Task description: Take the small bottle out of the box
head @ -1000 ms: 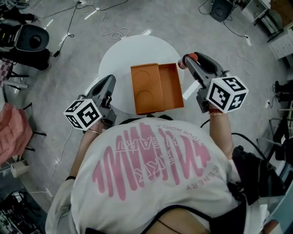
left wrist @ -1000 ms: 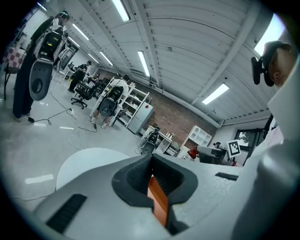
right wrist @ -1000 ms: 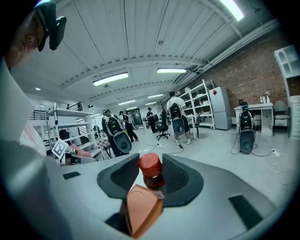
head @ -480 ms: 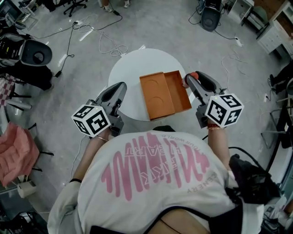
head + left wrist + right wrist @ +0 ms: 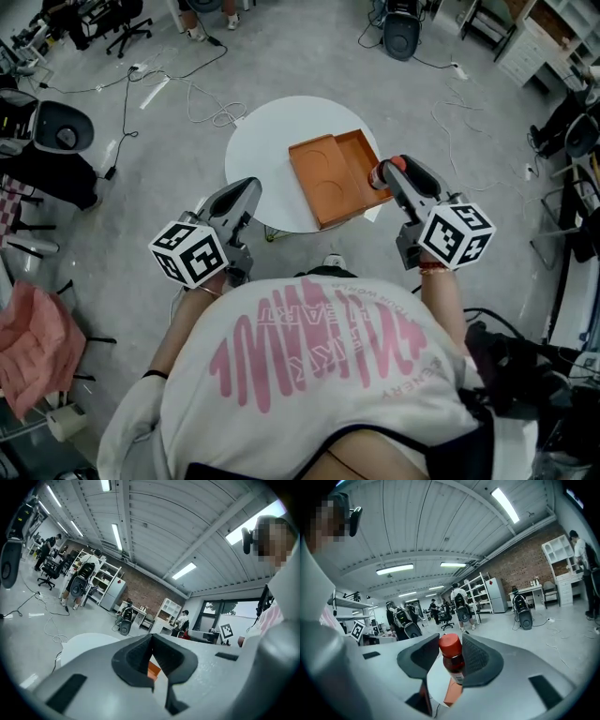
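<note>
Both point forward: right gripper (image 5: 386,176) pinching the small bottle (image 5: 452,658) upright, left gripper (image 5: 246,190) pressed together

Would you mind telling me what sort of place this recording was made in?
It looks like a shared lab or workshop: loose cables trail over the bare concrete floor, a wheeled office chair stands about, and open shelving stands along a brick wall.
</note>
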{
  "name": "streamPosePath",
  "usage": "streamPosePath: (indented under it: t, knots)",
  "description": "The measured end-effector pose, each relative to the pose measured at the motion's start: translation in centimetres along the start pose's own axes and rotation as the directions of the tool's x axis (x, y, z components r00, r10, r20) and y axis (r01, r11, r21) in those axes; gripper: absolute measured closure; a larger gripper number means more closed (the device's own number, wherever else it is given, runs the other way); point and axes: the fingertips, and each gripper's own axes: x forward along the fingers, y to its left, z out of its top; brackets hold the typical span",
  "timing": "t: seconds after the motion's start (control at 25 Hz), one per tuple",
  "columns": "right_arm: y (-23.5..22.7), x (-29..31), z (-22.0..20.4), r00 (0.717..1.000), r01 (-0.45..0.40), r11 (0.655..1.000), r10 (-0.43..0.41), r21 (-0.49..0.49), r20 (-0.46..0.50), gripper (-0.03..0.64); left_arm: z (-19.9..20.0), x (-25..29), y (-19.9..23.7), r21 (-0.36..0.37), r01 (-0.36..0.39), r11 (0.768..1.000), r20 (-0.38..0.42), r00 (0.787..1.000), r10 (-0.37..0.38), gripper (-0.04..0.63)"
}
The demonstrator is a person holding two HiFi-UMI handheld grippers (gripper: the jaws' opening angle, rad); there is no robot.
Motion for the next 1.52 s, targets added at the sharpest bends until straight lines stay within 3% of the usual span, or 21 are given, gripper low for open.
streamPosePath:
  t: [0.32, 0.64, 1.04, 1.52]
  knots:
    - [5.5, -5.0, -5.1, 0.997, 0.080, 0.996, -0.080, 0.037, 0.006, 0.466, -3.3, -6.1, -1.0, -0.010, 0.056, 0.998, -0.052, 0.997, -0.057, 0.588]
    - [8.0, -8.7, -6.9, 0.988, 0.142, 0.988, -0.145, 0.053, 0.048, 0.465, -5.4, -8.6, -2.2, -0.026, 0.097, 0.995, -0.101, 0.990, -0.099, 0.588]
    - [7.7, -11.2, -6.0, 0.988, 0.139, 0.990, -0.139, 0.012, 0.060, 0.465, -5.5, -8.9, -4.7, -0.013, 0.096, 0.995, -0.072, 0.993, -0.097, 0.588]
    - [4.5, -16.5, -4.1, 0.996, 0.088, 0.996, -0.087, -0.014, 0.035, 0.465, -5.8, -8.4, -10.9, -0.032, 0.027, 0.999, -0.001, 1.000, -0.027, 0.588]
